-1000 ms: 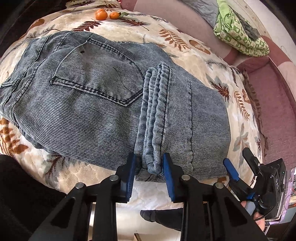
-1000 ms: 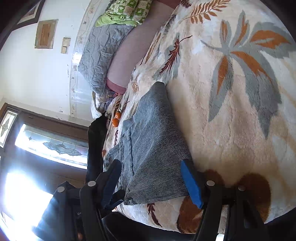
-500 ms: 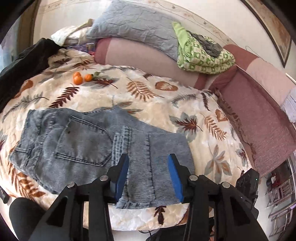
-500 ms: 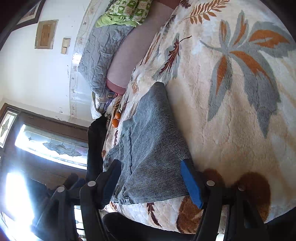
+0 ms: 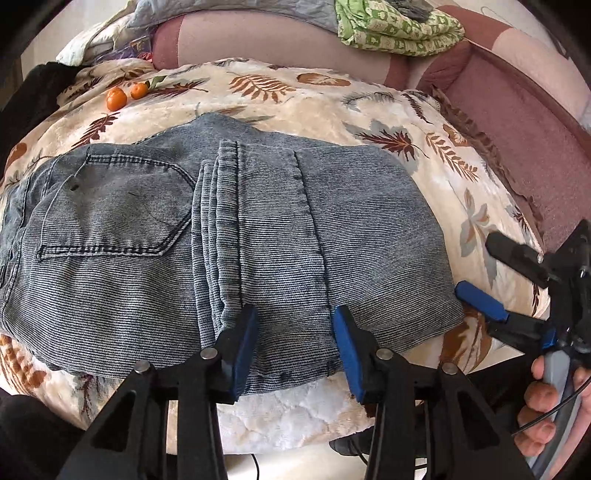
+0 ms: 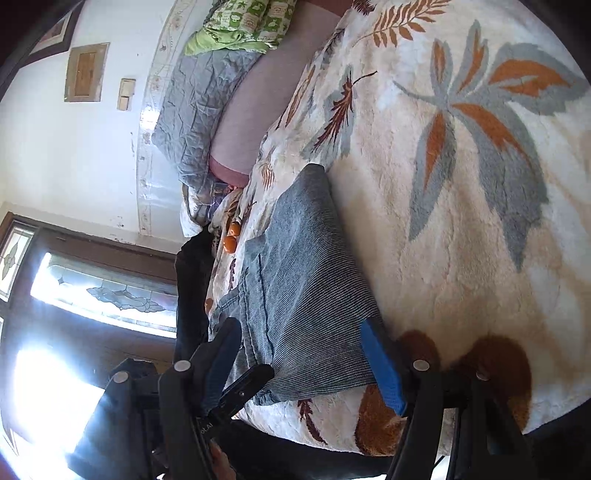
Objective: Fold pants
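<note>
Grey-blue striped jeans [image 5: 258, 229] lie folded flat on a leaf-patterned blanket [image 5: 369, 122], back pocket at the left and stacked leg hems across the middle. My left gripper [image 5: 295, 343] hovers open over the jeans' near edge, just right of the hems, with nothing pinched. My right gripper [image 5: 476, 266], held by a hand, sits beside the jeans' right corner. In the right wrist view the right gripper [image 6: 299, 326] is rolled on its side and frames the folded end of the jeans [image 6: 306, 295]. Its jaws stand wide and are opening slightly, the pads not pressing the cloth.
Two oranges [image 5: 116, 99] rest on the blanket at the far left. A green patterned cloth [image 5: 399, 29] and a grey pillow [image 6: 199, 110] lie on the pink bolster behind. A maroon cushion [image 5: 535, 155] borders the right side. A black garment [image 5: 33, 96] lies at the left. The bed's edge runs just below the jeans.
My left gripper let go of the leg hems, opened wider, drew back, then came in again farther right along the jeans' edge. The right gripper stayed put.
</note>
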`<state>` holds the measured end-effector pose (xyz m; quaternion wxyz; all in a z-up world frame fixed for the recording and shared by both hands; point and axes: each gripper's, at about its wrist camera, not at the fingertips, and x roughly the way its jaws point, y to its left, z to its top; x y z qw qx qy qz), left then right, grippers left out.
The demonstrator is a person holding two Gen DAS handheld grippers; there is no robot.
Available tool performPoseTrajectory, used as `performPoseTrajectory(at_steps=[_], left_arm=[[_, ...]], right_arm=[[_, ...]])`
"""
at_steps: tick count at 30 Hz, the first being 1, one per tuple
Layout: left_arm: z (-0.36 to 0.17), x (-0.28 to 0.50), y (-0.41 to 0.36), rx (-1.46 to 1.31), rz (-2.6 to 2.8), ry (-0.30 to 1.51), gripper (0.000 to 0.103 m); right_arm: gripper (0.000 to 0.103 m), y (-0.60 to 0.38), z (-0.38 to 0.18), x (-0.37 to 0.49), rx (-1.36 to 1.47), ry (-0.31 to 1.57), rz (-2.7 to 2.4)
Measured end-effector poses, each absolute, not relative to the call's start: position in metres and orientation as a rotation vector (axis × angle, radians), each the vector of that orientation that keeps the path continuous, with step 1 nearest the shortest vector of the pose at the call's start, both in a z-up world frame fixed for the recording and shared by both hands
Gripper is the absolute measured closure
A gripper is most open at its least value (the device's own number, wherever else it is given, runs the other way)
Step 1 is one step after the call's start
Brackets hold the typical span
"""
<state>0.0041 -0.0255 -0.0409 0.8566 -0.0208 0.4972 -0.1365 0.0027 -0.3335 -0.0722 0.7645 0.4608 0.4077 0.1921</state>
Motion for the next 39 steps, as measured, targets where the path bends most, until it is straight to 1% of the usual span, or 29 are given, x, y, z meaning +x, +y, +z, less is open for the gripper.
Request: performPoseTrajectory(at_steps=[3, 7, 9, 10, 11, 12, 14, 18, 20, 22, 25, 27, 31, 33, 36, 39], left_arm=[[-0.042, 0.004, -0.028, -0.02, -0.282, 1.022, 0.06], [-0.043, 0.009, -0.026, -0.054, -0.286, 1.029, 0.06], [-0.043, 0.01, -0.024, -0.073, -0.297, 1.03, 0.06], [-0.043, 0.01, -0.022, -0.077, -0.305, 1.031, 0.06], [-0.044, 0.011, -0.022, -0.08, -0.315, 1.031, 0.06], [-0.044, 0.011, -0.021, -0.087, -0.326, 1.03, 0.06], [-0.045, 0.011, -0.018, -0.105, -0.344, 1.024, 0.06], [-0.045, 0.01, -0.02, -0.099, -0.345, 1.006, 0.06], [-0.045, 0.009, -0.021, -0.094, -0.343, 1.0, 0.06], [-0.045, 0.009, -0.02, -0.101, -0.352, 1.0, 0.06], [-0.045, 0.01, -0.014, -0.137, -0.381, 1.012, 0.06], [-0.045, 0.012, -0.009, -0.164, -0.401, 1.019, 0.06], [-0.046, 0.011, -0.012, -0.15, -0.399, 1.011, 0.06], [-0.046, 0.009, -0.015, -0.132, -0.391, 1.003, 0.06], [-0.046, 0.01, -0.013, -0.137, -0.4, 1.002, 0.06], [-0.046, 0.013, -0.008, -0.162, -0.414, 1.013, 0.06]], right_arm=[[0.028, -0.328, -0.055, 0.01, 0.954, 0.865, 0.45], [0.028, -0.322, -0.038, 0.04, 0.874, 0.869, 0.462], [0.024, -0.327, -0.049, 0.058, 0.91, 0.896, 0.435], [0.023, -0.33, -0.063, 0.065, 0.949, 0.954, 0.394], [0.024, -0.331, -0.077, 0.069, 0.974, 1.021, 0.345], [0.025, -0.332, -0.078, 0.07, 0.967, 1.009, 0.353], [0.025, -0.328, -0.065, 0.073, 0.894, 1.034, 0.352], [0.024, -0.324, -0.018, 0.083, 0.814, 0.93, 0.417], [0.022, -0.32, -0.011, 0.097, 0.81, 0.934, 0.447], [0.02, -0.32, -0.027, 0.118, 0.853, 0.993, 0.439], [0.02, -0.32, -0.077, 0.141, 0.911, 1.173, 0.299], [0.02, -0.319, -0.068, 0.141, 0.906, 1.142, 0.315], [0.02, -0.316, -0.023, 0.14, 0.842, 1.002, 0.369], [0.02, -0.313, -0.016, 0.147, 0.852, 0.984, 0.409], [0.02, -0.302, -0.032, 0.157, 0.907, 1.025, 0.456], [0.021, -0.298, -0.072, 0.167, 0.902, 1.152, 0.412]])
